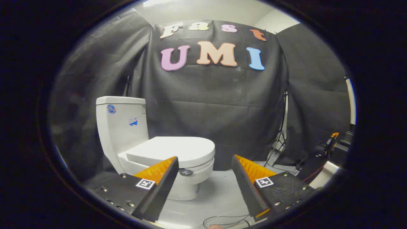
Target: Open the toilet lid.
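One toilet stands on the pale floor against the dark cloth wall. It is smooth, glossy and white: a tall, boxy tank with a flat cap, and a rounded bowl under it. The lid is down, a flat slab with a rounded front edge, lying level on the seat. Two small stickers sit on the side of the tank, one round, one irregular. A small dark round tag hangs at the front of the bowl, just below the rim.

The gripper is released, its two fingers spread wide with nothing between them but floor. Each finger is wedge-shaped, with a ridged, saw-toothed inner face and a ribbed upper face, and each carries one square printed marker on a flat, textured plate fixed with small round screws. The left finger's tip overlaps the lid's front edge in the view; whether it touches cannot be told. The lid lies ahead of the fingers, toward the left one.

The wall cloth is matte and creased, hung in folds. Thin cables loop on the floor near the right finger. A thin stand rises along the cloth's edge beyond the right finger.
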The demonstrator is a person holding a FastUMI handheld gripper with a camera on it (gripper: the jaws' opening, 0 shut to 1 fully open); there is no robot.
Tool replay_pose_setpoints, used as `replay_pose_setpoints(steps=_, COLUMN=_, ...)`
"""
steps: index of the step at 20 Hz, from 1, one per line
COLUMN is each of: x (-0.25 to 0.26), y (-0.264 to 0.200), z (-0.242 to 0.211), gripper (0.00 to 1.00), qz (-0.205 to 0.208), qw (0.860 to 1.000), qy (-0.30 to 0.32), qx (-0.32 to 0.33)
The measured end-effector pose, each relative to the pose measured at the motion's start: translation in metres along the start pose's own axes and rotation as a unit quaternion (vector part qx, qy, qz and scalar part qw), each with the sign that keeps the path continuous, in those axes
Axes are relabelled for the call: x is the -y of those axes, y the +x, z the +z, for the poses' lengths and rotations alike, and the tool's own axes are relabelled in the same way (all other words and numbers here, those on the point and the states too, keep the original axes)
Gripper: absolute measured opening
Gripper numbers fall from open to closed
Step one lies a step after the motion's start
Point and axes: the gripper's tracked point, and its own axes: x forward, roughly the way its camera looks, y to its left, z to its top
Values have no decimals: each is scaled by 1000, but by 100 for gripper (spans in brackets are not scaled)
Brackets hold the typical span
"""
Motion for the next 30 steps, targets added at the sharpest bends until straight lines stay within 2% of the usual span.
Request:
replay_pose_setpoints(steps=10, x=1, y=7, z=-4, gripper=99, qz=-7, qw=1000, qy=10, qx=-6)
replay_pose_setpoints(steps=16, x=-13, y=17, z=-12, gripper=99, qz=7, qw=1000, qy=6, qx=-18)
replay_pose_setpoints(steps=24, x=-10, y=54, z=-35, gripper=99, qz=-18, qw=995, qy=88, qx=-45)
replay_pose_setpoints(steps=28, x=-8, y=81, z=-69, gripper=99, qz=-34, qw=989, qy=116, qx=-86)
replay_pose_setpoints(steps=30, x=-11, y=90, z=-87, gripper=99, qz=-33, qw=982, qy=149, qx=-115)
